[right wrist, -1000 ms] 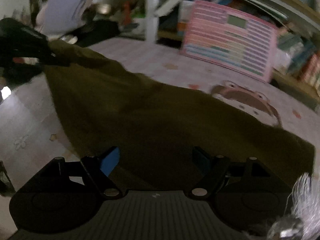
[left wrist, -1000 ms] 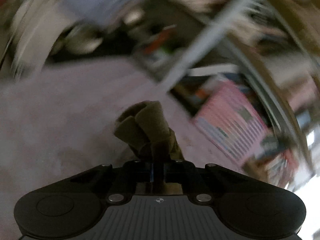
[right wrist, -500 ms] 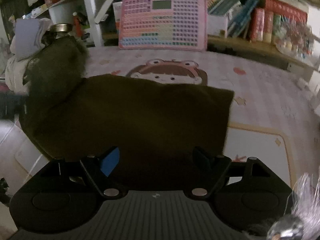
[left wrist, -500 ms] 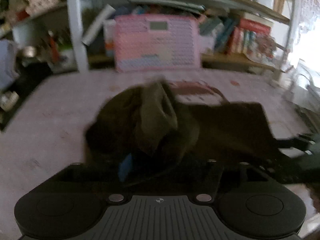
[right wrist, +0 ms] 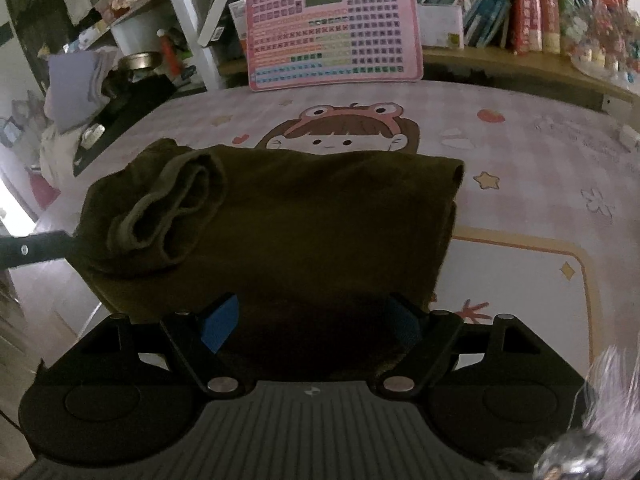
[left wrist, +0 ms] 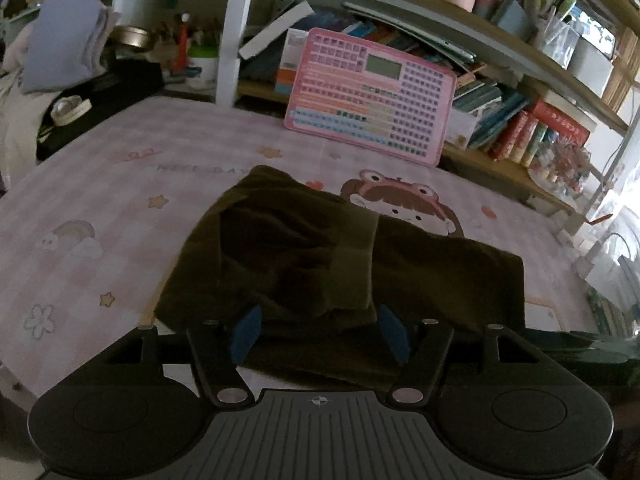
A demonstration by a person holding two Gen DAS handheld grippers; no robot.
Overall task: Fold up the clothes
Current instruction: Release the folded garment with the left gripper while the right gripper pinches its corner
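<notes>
A dark olive garment [left wrist: 440, 272] lies folded on the pink cartoon mat [left wrist: 100, 200]. Its sleeve with a ribbed cuff [left wrist: 352, 256] is laid over the left part. My left gripper [left wrist: 320, 332] is open and empty, its jaws apart just above the garment's near left edge. In the right wrist view the same garment [right wrist: 320, 232] lies flat with the bunched cuff [right wrist: 160, 216] at its left. My right gripper [right wrist: 312, 320] is open and empty over the garment's near edge.
A pink keyboard toy [left wrist: 372, 92] leans against shelves with books [left wrist: 540, 128] behind the mat. Piled clothes and a black item [left wrist: 80, 92] sit at the far left. A black gripper part [right wrist: 32, 248] shows at the left edge of the right wrist view.
My left gripper was shut on the sleeve cuff, swung it over the garment, then opened and let it go. The cuff now lies on the garment. My right gripper stayed open.
</notes>
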